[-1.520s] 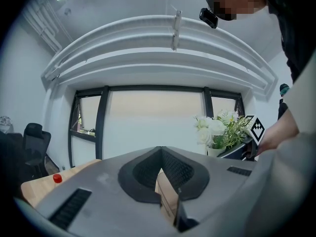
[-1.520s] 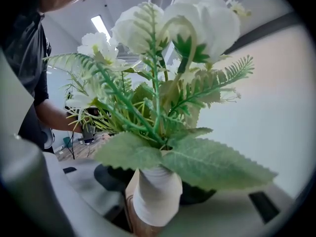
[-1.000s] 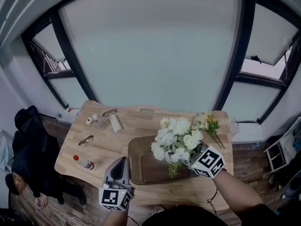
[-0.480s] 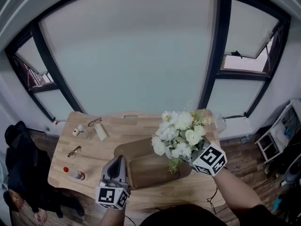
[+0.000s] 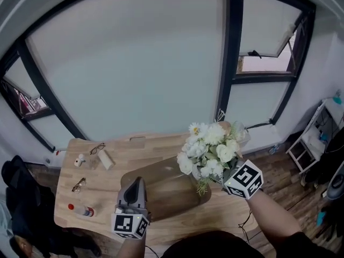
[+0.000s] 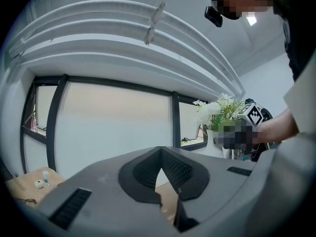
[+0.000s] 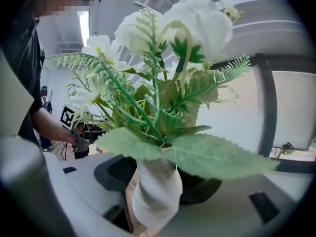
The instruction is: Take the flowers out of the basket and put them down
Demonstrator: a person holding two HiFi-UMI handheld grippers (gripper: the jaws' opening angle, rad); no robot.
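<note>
A bunch of white flowers (image 5: 210, 152) with green leaves is in the air above the right end of a dark brown basket (image 5: 161, 190) on the wooden table (image 5: 115, 179). My right gripper (image 5: 221, 172) is shut on its white wrapped stem (image 7: 155, 191), one jaw on each side of it. Leaves and blooms (image 7: 163, 73) fill the right gripper view. My left gripper (image 5: 134, 186) hovers by the table's near edge, shut and holding nothing. In the left gripper view its fingertips (image 6: 159, 149) meet, and the flowers (image 6: 217, 110) show far off to the right.
On the left part of the table lie two pairs of glasses (image 5: 98, 148) (image 5: 78, 185), a small white bottle (image 5: 80, 160), a white box (image 5: 106, 159) and a red-capped bottle (image 5: 80, 210). Large windows stand behind the table. A white shelf (image 5: 317, 144) is at the right.
My right gripper has carried the flowers up and a little to the right, away from the basket. My left gripper has stayed in place. The head view has swung rightwards.
</note>
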